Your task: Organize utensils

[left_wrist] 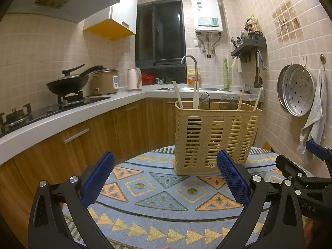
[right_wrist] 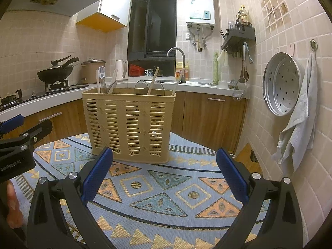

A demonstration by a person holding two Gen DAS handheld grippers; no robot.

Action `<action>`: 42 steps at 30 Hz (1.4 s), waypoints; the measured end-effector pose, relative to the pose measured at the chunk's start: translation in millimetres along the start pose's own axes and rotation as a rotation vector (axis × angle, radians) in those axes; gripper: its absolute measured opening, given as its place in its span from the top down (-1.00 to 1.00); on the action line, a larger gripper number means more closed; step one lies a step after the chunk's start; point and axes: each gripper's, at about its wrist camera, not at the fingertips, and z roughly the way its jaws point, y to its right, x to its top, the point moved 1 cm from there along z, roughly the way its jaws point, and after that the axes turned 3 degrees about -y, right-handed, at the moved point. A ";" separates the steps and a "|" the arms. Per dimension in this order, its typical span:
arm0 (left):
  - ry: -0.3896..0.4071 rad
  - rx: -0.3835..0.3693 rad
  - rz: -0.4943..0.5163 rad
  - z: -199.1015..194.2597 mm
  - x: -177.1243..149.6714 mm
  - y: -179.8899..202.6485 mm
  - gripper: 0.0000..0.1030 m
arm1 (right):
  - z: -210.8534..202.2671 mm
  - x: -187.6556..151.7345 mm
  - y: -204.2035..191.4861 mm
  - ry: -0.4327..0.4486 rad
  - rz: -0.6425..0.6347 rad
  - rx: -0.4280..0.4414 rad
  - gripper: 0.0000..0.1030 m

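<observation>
A beige slotted plastic utensil basket (left_wrist: 215, 139) (right_wrist: 128, 124) stands upright at the far side of a round table covered by a patterned blue cloth (left_wrist: 161, 197) (right_wrist: 157, 191). Wooden and pale utensil handles (left_wrist: 178, 93) (right_wrist: 153, 81) and clear rounded spoon heads (right_wrist: 149, 87) stick up out of it. My left gripper (left_wrist: 166, 170) is open and empty, short of the basket. My right gripper (right_wrist: 165, 166) is also open and empty, just in front of the basket. Each gripper shows at the other view's edge (left_wrist: 298, 166) (right_wrist: 18, 145).
A kitchen counter (left_wrist: 62, 116) runs along the left and back with a wok on a stove (left_wrist: 68, 83), rice cooker (left_wrist: 104, 81), kettle (left_wrist: 134, 78) and sink tap (left_wrist: 189, 62). On the right wall hang a steamer tray (left_wrist: 296, 89) and a towel (left_wrist: 313, 116).
</observation>
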 end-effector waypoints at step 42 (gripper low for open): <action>-0.018 -0.009 0.013 4.7 0.1 -1.0 -0.85 | 0.8 0.2 1.0 -0.016 -0.003 0.012 -0.85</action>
